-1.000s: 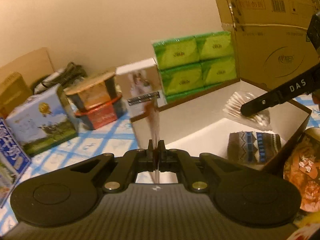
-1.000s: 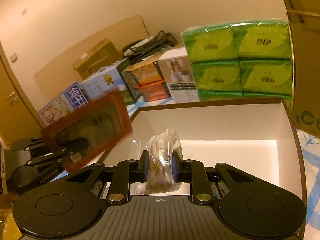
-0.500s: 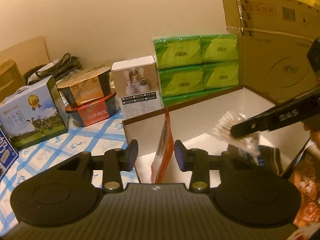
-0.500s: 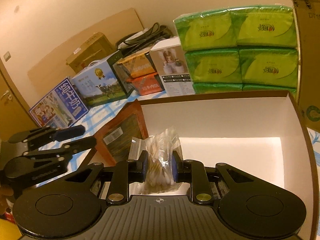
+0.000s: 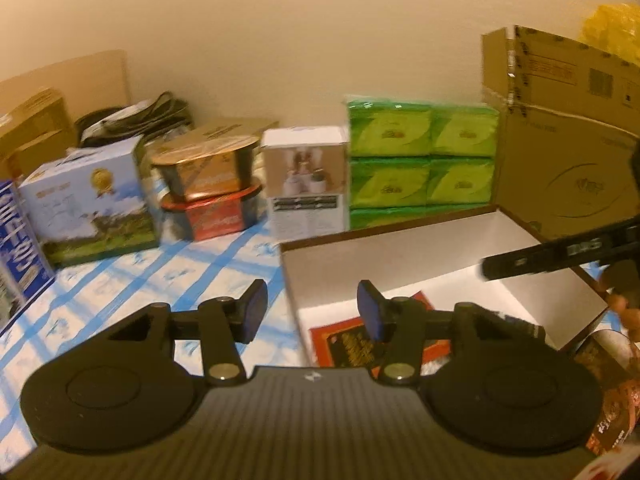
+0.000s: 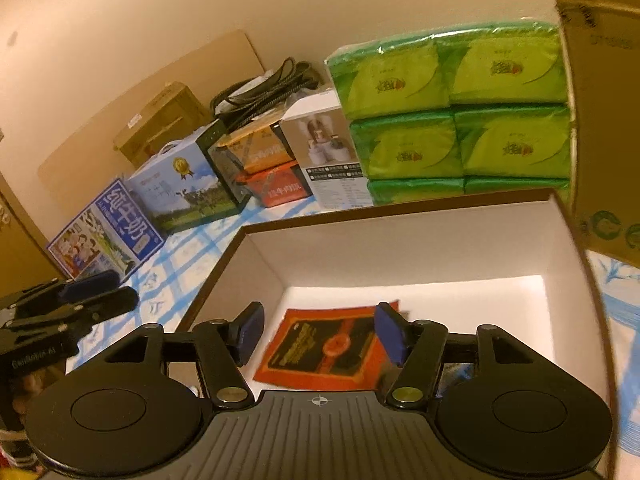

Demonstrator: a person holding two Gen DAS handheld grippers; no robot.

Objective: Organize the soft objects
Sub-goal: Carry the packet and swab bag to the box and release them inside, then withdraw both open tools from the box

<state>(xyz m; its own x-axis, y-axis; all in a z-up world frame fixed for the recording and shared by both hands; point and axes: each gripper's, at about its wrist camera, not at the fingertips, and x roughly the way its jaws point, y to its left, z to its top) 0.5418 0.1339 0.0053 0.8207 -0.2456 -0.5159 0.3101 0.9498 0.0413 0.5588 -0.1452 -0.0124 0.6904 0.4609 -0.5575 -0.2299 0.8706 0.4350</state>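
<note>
Both claws stand wide apart and hold nothing. The left gripper (image 5: 312, 310) hangs over the near-left corner of the white box (image 5: 404, 258), its right pad above the red packet (image 5: 348, 342). The right gripper (image 6: 319, 330) hangs over the box (image 6: 420, 252) too, the packet (image 6: 328, 346) lying flat on the floor between its pads and partly hidden by the gripper body. At the near right of the box a dark patterned scrap peeps past the right finger; I cannot make out what it is. One packet is all that shows clearly inside.

Behind the box stand six green tissue packs (image 6: 452, 120), in two columns of three, the lowest pair cut off by the rim. Left of them stand one white carton (image 5: 306, 182), two stacked tubs (image 5: 210, 188) and two milk cartons (image 6: 140, 216). A cardboard box (image 5: 560, 136) rises at right, blurred.
</note>
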